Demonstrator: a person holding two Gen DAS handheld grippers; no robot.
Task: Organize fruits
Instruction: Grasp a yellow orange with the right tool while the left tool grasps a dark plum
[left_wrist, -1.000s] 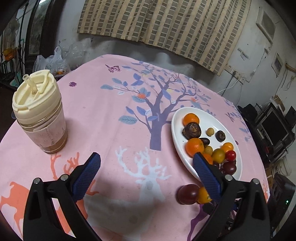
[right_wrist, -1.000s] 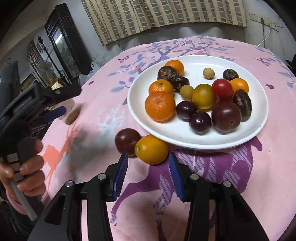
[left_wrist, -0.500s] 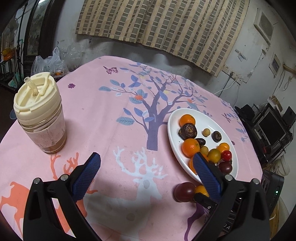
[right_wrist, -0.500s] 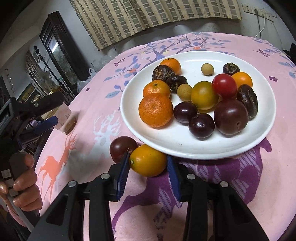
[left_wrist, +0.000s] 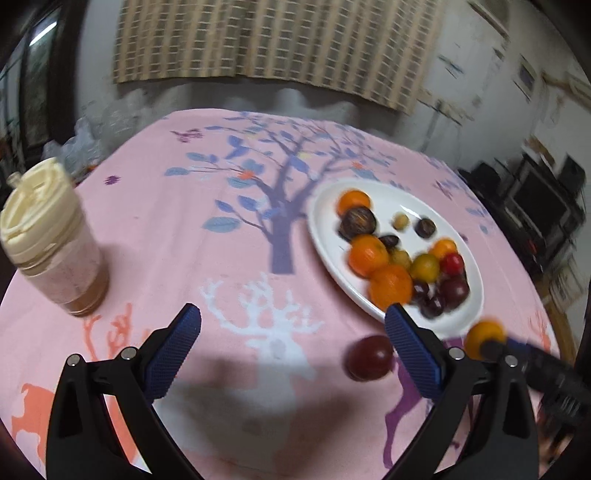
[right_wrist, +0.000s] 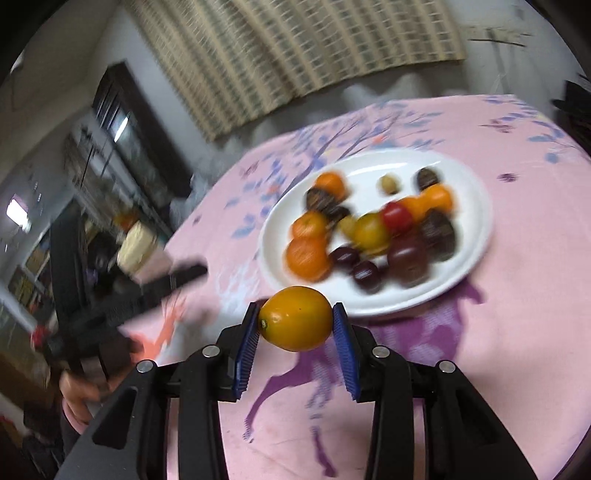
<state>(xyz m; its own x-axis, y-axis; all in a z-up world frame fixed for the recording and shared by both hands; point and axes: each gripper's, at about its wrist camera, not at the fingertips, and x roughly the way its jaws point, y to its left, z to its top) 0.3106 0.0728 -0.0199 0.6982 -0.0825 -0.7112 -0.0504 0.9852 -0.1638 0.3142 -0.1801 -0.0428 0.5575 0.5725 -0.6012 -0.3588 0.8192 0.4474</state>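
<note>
My right gripper (right_wrist: 295, 321) is shut on an orange-yellow kumquat (right_wrist: 295, 318) and holds it above the pink tablecloth, just in front of the white plate (right_wrist: 476, 206) of mixed fruits. In the left wrist view the same kumquat (left_wrist: 484, 339) shows at the right, lifted by the right gripper. A dark red plum (left_wrist: 369, 357) lies on the cloth beside the plate (left_wrist: 325, 236). My left gripper (left_wrist: 293, 336) is open and empty above the cloth, left of the plum.
A cream-lidded tumbler (left_wrist: 48, 236) stands at the left of the round table. Several oranges, plums, dates and tomatoes fill the plate. The table edge drops off at the right, with dark electronics beyond.
My right gripper has shut on the kumquat and lifted it off the cloth. The plum stays on the table. The left gripper has shifted slightly.
</note>
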